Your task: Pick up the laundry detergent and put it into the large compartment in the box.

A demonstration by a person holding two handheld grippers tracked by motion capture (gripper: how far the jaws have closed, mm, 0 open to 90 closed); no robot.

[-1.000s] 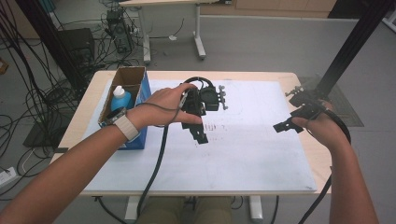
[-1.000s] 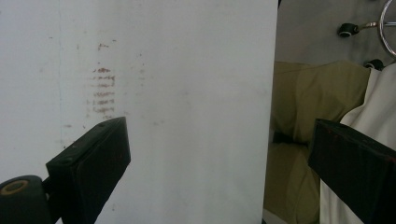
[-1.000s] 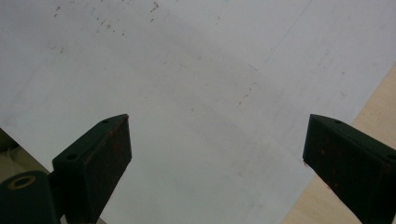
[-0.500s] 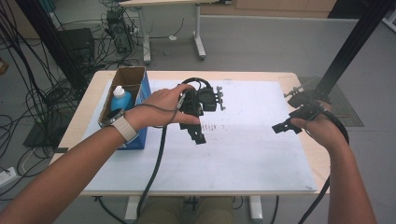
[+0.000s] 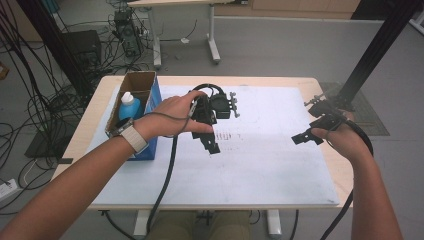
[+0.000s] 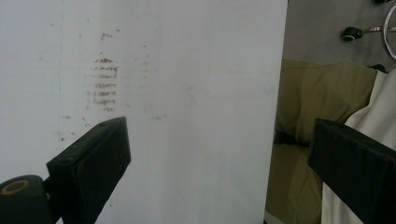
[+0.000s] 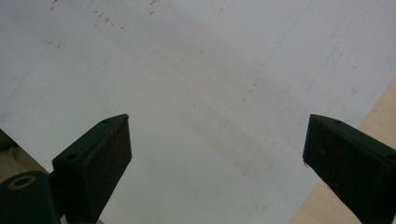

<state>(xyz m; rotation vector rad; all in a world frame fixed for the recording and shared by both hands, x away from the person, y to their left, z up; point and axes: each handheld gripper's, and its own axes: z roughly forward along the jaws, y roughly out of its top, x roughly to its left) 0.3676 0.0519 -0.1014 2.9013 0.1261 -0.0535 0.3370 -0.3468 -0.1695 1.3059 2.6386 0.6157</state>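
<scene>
My left gripper (image 5: pixel 211 144) hovers over the middle of the white mat (image 5: pixel 260 165), held from above by the left hand, with its jaws pointing back toward the person. In the left gripper view the left gripper (image 6: pixel 217 140) is open wide, with bare mat and faint reddish smudges (image 6: pixel 105 84) between its jaws. My right gripper (image 5: pixel 305 134) is held near the mat's right edge, pointing left. It (image 7: pixel 215 130) is also open, and nothing lies between its jaws.
A cardboard box (image 5: pixel 142 82) with a blue side stands at the table's left and holds a blue bottle (image 5: pixel 129 106) with a white cap. Black cables trail from both grippers. The wooden table edge (image 7: pixel 373 116) borders the mat. The person's khaki trousers (image 6: pixel 313 93) lie beyond the near edge.
</scene>
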